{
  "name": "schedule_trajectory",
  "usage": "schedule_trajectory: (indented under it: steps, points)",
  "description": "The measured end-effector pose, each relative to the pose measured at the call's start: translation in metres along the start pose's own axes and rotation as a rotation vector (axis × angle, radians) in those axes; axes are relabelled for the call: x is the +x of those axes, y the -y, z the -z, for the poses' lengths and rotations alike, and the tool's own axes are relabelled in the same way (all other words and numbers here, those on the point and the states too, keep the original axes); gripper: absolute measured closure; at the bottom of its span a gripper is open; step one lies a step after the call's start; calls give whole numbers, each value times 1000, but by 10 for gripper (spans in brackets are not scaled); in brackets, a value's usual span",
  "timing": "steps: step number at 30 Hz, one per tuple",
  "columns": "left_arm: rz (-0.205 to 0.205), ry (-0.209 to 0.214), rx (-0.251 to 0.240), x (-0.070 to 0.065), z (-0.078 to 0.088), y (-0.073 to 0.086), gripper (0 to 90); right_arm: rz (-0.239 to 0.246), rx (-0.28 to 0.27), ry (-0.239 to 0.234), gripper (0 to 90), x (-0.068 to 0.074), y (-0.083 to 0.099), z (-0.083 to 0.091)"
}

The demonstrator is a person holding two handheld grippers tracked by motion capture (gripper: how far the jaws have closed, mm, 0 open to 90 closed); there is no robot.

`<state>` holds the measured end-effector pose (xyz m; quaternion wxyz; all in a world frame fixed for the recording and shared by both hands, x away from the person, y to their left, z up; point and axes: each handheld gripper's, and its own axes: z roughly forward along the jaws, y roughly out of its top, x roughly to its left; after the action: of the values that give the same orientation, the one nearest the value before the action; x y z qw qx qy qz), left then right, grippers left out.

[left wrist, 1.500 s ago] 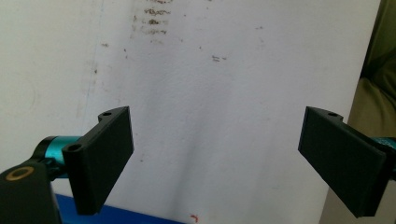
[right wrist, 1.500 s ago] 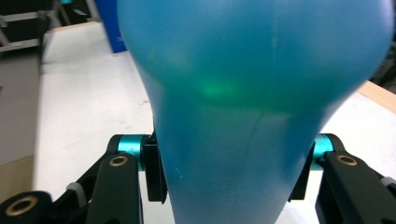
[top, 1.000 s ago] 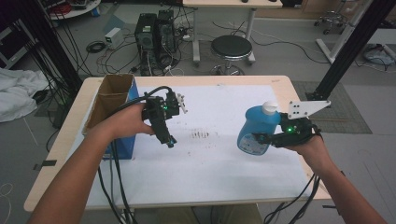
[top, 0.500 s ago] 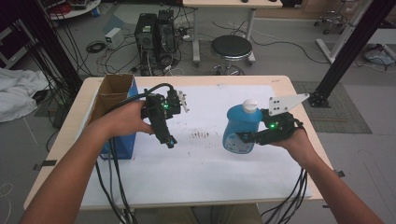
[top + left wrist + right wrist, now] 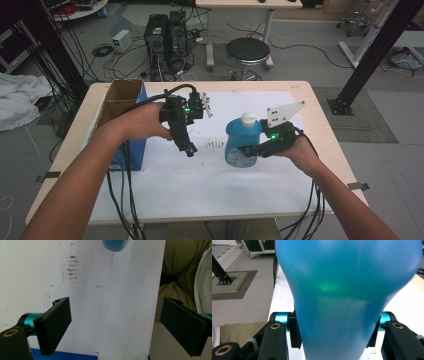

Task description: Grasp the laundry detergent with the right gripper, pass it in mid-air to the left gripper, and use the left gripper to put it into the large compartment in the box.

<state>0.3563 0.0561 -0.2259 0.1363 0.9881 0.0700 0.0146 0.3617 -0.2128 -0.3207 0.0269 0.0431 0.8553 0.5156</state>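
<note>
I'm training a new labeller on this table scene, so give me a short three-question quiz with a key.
1. True or false: the right tongs are shut on the blue bottle.
2. What colour is the bottle's cap?
3. What stands at the table's left edge, beside the left tongs? A) a cardboard box B) a kettle C) a bowl

Key: 1 true. 2 white. 3 A.
</note>
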Motion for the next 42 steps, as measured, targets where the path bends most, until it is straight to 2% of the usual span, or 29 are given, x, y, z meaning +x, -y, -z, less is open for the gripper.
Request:
schedule_trajectory:
  steps: [20,42]
  points:
    - [-29,26,6,0,-3,-23,103,33,24,-76,459,1,-11,-44]
    - [-54,36,9,3,-3,-45,103,28,21,-101,459,-1,-20,-60]
